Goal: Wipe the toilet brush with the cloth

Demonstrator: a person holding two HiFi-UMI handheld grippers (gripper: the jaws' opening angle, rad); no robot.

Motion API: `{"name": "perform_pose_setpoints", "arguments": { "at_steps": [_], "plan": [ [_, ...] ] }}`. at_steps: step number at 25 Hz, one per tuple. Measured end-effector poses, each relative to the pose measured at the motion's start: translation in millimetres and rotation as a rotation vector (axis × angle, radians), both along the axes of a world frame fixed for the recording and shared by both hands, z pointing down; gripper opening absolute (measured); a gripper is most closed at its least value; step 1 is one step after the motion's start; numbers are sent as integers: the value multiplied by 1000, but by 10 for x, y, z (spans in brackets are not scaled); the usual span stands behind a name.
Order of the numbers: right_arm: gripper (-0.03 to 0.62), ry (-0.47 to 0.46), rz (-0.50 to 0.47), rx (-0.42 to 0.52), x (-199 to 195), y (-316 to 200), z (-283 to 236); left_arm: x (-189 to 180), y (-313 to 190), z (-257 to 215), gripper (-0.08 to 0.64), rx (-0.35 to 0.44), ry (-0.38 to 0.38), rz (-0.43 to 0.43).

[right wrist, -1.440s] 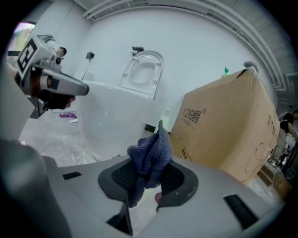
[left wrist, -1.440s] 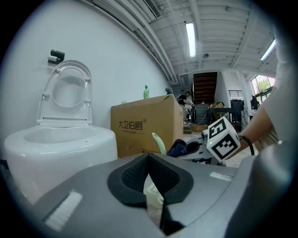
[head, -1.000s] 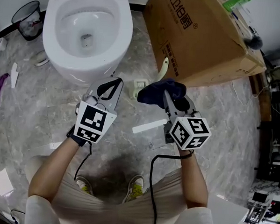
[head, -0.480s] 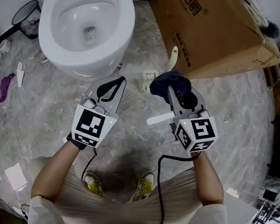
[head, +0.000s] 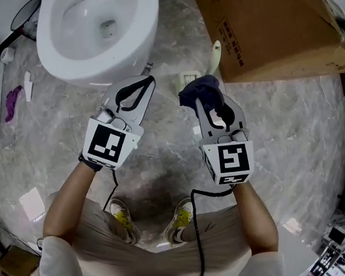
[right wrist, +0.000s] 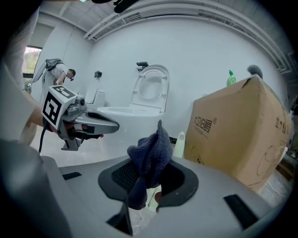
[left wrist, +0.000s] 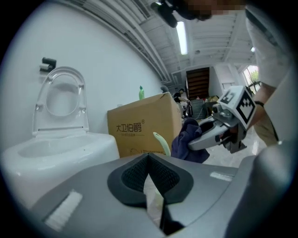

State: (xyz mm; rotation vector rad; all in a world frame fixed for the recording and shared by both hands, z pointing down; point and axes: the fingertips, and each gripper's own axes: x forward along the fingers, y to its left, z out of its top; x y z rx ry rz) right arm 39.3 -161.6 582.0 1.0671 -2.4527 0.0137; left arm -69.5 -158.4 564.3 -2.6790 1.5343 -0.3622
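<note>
The toilet brush point(head: 215, 55) looked light and stiff, a slim smooth plastic handle that would probably slip under a loose pinch. The best hold seemed to be high on the handle, leaving the lower part free for wiping. It was pale cream-green and gently curved. It stood on the floor point(head: 277, 128) against the near left corner of the cardboard box point(head: 281, 36), right of the toilet point(head: 61, 59), with a white slotted piece, possibly its holder, just beside it. The right hand-held gripper point(head: 198, 104) was clamped on the soft, bunched dark blue cloth point(head: 201, 90), near the brush but not touching it. The left hand-held gripper point(head: 146, 81) had its jaws together and held nothing.
</note>
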Motion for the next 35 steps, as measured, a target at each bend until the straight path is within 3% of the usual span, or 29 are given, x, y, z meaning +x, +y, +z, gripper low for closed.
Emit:
{"name": "perform_pose_setpoints", "arguments": {
  "at_steps": [2,5,8,11,15,17,29,35],
  "plan": [
    [112,-28,32,-23,58,-52,-35,-10,-7,-58,0,38,-48,24],
    [112,-24,132,-9,191,-128,-183,50,-12,-185,0,70,33,27],
    [112,-23,201,29,225,-128,-330,98,-64,-243,0,85,-31,14],
    [112,-71,211,0,257,2,-417,91,-42,-404,0,57,15,-62],
    [112,-68,279,-17,449,180,-576,223,282,-671,0,18,-56,-16],
    [112,-55,302,-40,558,285,-710,234,409,-866,0,-16,-24,-30],
    [110,-39,247,-118,577,998,-2312,485,1084,-2477,0,-98,26,-40],
    [111,-35,258,-151,681,1287,-3063,452,1242,-3206,0,-124,49,-83]
  ]
}}
